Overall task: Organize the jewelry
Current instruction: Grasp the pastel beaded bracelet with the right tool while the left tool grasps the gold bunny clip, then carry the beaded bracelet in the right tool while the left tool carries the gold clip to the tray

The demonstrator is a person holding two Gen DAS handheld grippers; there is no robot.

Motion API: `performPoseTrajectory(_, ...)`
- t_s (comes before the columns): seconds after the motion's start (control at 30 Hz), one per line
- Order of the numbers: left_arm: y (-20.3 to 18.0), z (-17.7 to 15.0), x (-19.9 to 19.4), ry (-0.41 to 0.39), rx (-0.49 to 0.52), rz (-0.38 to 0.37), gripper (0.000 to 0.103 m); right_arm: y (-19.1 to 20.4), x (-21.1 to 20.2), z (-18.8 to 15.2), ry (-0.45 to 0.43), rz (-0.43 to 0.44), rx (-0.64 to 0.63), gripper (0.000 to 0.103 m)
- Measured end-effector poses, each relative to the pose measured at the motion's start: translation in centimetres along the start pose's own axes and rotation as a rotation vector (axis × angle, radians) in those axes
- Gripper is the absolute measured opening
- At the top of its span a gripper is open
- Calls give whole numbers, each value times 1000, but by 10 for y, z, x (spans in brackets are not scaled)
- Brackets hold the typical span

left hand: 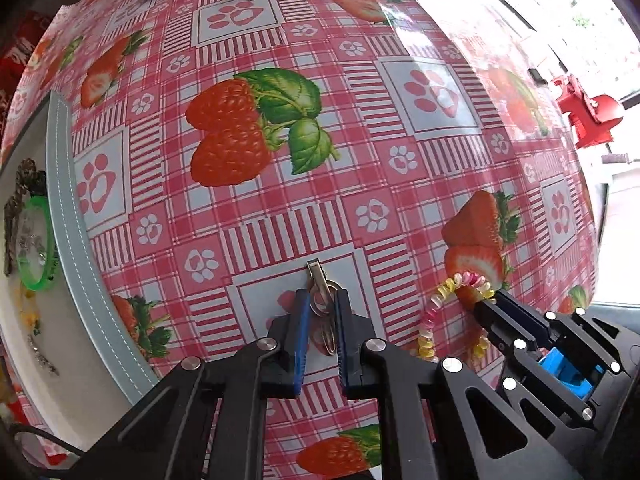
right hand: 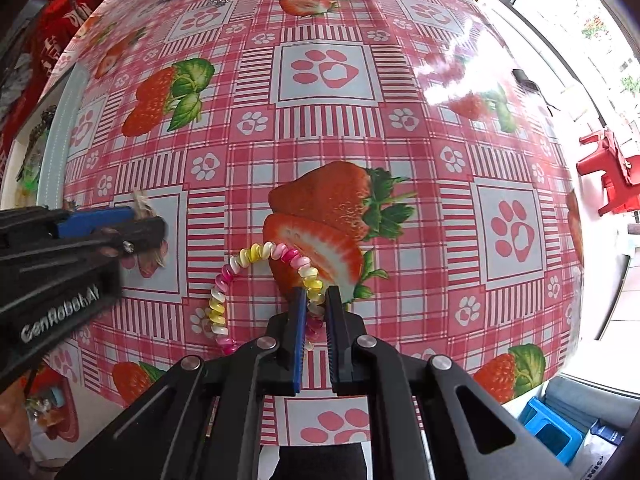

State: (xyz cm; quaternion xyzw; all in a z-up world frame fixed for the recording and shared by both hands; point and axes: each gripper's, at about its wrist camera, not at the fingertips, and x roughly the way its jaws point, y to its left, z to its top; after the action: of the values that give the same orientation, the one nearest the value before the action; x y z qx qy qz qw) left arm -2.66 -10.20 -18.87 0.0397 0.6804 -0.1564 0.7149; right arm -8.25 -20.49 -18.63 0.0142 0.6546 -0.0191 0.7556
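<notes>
Metal hair clip (left hand: 322, 292) pinched by left gripper (left hand: 323, 312) – clenched. Spiral bracelet (right hand: 256, 276) clamped in right gripper (right hand: 315, 308) – both on the strawberry tablecloth (left hand: 280, 160).

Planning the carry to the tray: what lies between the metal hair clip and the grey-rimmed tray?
Only bare strawberry-print tablecloth between the silver metal hair clip and the grey-rimmed tray, in the left wrist view.

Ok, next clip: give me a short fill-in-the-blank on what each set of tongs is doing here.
1. The left tongs are shut on a metal hair ____.
2. The right tongs are shut on a pink, yellow and white spiral ____.
3. In the tray at the left lies a ____ bangle.

Missing words: clip; bracelet; green
</notes>
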Motion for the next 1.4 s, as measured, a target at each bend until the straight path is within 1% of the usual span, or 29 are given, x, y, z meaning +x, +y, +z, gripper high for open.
performPoseTrajectory(0.07, 0, -6, -3, -9, -8, -8, 18, 3, 0, 3, 1, 9, 2, 10)
performPoseTrajectory(0.1, 7, -10, -7, -18, -12, -16, 11, 4, 0, 4, -1, 16, 5, 10)
performPoseTrajectory(0.13, 11, -13, -10, -22, -17, -29, 6, 3, -3, 4, -5, 24, 7, 10)
performPoseTrajectory(0.17, 19, -20, -14, -29, -21, -38, 6, 2, -6, 5, -11, 35, 8, 9)
performPoseTrajectory(0.23, 24, -25, -20, -39, -22, -44, 6, 0, -12, 6, -21, 55, 8, 9)
performPoseTrajectory(0.43, 37, -32, -44, -65, -20, -53, 6, -5, -31, 16, -42, 93, 11, 9)
performPoseTrajectory(0.5, 40, -31, -52, -71, -8, -41, 6, -8, -37, 20, -47, 94, 8, 9)
performPoseTrajectory(0.57, 38, -33, -57, -89, 26, -12, 6, -12, -41, 21, -49, 93, 5, 9)
performPoseTrajectory(0.63, 32, -35, -61, -121, 87, 14, 6, -15, -44, 21, -47, 93, 8, 9)
performPoseTrajectory(0.67, 27, -38, -61, -123, 142, 31, 6, -16, -45, 20, -46, 93, 13, 9)
performPoseTrajectory(0.77, 18, -41, -57, -123, 259, 66, 6, -20, -46, 18, -40, 89, 28, 10)
performPoseTrajectory(0.93, 4, -46, -49, -104, 383, 50, 7, -30, -48, 13, -34, 83, 60, 10)
performPoseTrajectory(0.97, 0, -46, -47, -102, 401, 51, 27, -33, -49, 11, -32, 84, 68, 10)
performPoseTrajectory(1.0, -2, -45, -45, -91, 421, 54, 59, -35, -50, 9, -31, 84, 75, 10)
performPoseTrajectory(1.03, -4, -44, -45, -79, 436, 77, 103, -36, -50, 8, -30, 84, 80, 10)
performPoseTrajectory(1.07, -7, -44, -45, -116, 457, 93, 103, -37, -51, 7, -30, 84, 86, 10)
performPoseTrajectory(1.17, -13, -41, -39, -132, 492, 100, 103, -41, -53, 5, -33, 84, 103, 10)
performPoseTrajectory(1.23, -15, -37, -33, -132, 518, 117, 103, -44, -55, 4, -35, 85, 114, 10)
performPoseTrajectory(1.27, -17, -36, -27, -140, 541, 143, 103, -45, -55, 4, -37, 85, 120, 10)
performPoseTrajectory(1.3, -19, -35, -23, -139, 564, 152, 103, -47, -56, 4, -38, 86, 126, 10)
performPoseTrajectory(1.37, -22, -28, -11, -116, 625, 153, 103, -49, -58, 3, -39, 88, 138, 10)
performPoseTrajectory(1.4, -23, -25, -5, -106, 652, 152, 99, -50, -58, 3, -40, 88, 141, 10)
